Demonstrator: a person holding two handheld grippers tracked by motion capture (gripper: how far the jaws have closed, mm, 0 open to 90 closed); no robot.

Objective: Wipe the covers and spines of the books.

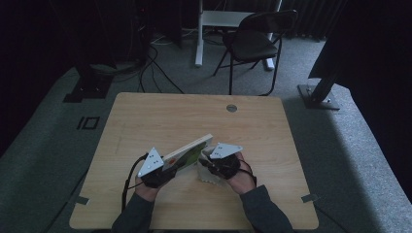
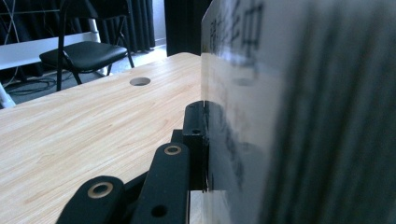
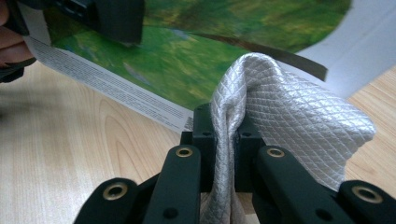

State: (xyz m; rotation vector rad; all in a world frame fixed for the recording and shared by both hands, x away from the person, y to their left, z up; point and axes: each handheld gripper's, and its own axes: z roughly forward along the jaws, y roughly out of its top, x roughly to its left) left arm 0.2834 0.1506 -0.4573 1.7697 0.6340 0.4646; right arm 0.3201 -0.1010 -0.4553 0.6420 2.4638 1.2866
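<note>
The book (image 1: pixel 187 151) is held up off the table (image 1: pixel 145 116) near its near-middle, tilted so its far end rises toward the right. Its cover is green with a white border, and a strip of small black print runs along one edge; in the right gripper view (image 3: pixel 187 51) the print is too fine to read, and in the left gripper view (image 2: pixel 299 116) large dark characters on the white face are too blurred to read. The left gripper (image 1: pixel 163 167) is clamped on the book's near left end, one black jaw flat against the cover. Just right of the book, the right gripper (image 1: pixel 210 162) pinches a fold of white quilted cloth (image 3: pixel 289 116) tight between its jaws, the cloth touching the book's green face. A hole (image 1: pixel 231 108) sits in the table's far side, and a black chair (image 1: pixel 257 41) stands beyond it.
</note>
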